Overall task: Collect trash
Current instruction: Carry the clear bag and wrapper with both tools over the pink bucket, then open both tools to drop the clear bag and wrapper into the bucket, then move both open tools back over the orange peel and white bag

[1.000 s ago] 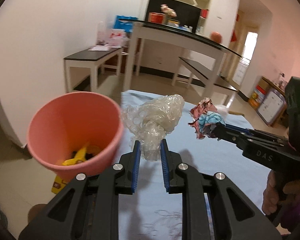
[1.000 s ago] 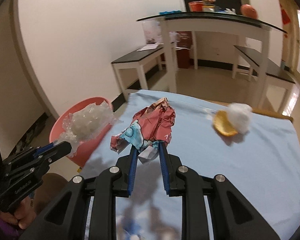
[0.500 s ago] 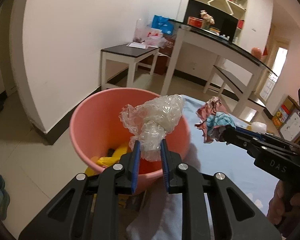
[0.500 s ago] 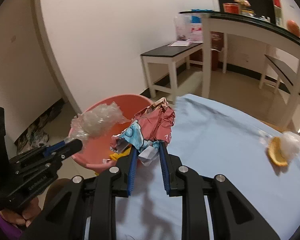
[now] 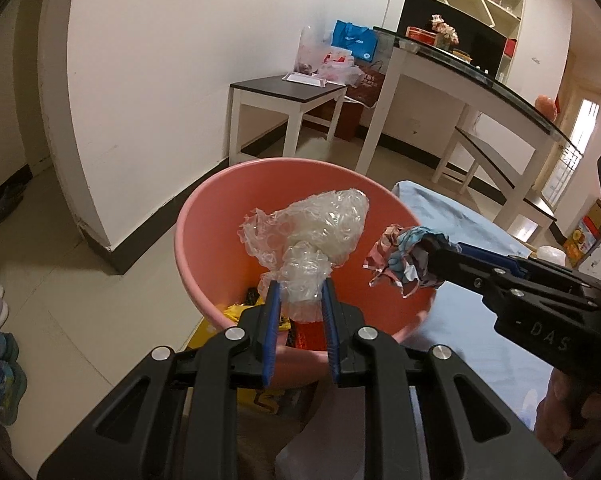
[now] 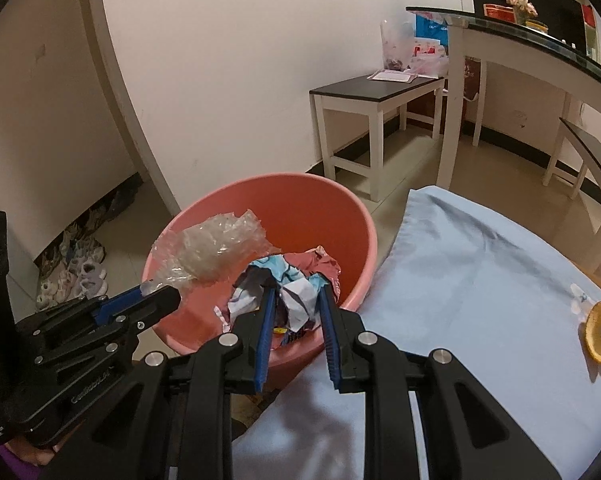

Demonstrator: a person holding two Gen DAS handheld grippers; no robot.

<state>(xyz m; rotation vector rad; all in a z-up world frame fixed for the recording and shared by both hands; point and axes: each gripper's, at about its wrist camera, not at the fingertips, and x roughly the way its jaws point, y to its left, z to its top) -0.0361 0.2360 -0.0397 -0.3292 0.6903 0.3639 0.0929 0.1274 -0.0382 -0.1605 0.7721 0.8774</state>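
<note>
While both loads hang over the bin mouth, positions read as follows.
Clear plastic wad: crumpled film [image 5: 316, 240], its lower end between the blue pads of the left gripper [image 5: 298, 300], suspended above the interior of the pink bin [image 5: 204, 216].
Left gripper: jaws opening; the film still sits between the pads and touches both.
Printed wrapper: crumpled red, blue and white packet [image 6: 296, 284], clamped in the right gripper [image 6: 296, 304], held over the near right part of the bin mouth.
Right gripper: clenched on the wrapper.
Spacing of loads: wad and wrapper side by side, near each other, not touching in the left wrist view.
Bin contents: yellow and dark scraps [image 5: 236, 314] at the bottom; the upper volume is unobstructed.
Bin edge: the rim stands just beside the edge of the blue-clothed worktop [image 6: 480, 280].
Worktop remainder: orange peel [image 6: 596, 334] with a white lump against it, near the right edge, well apart from the bin.
Floor clearance: bare tile [image 5: 112, 312] left of the bin; shoes [image 6: 76, 272] line the wall foot.
</note>
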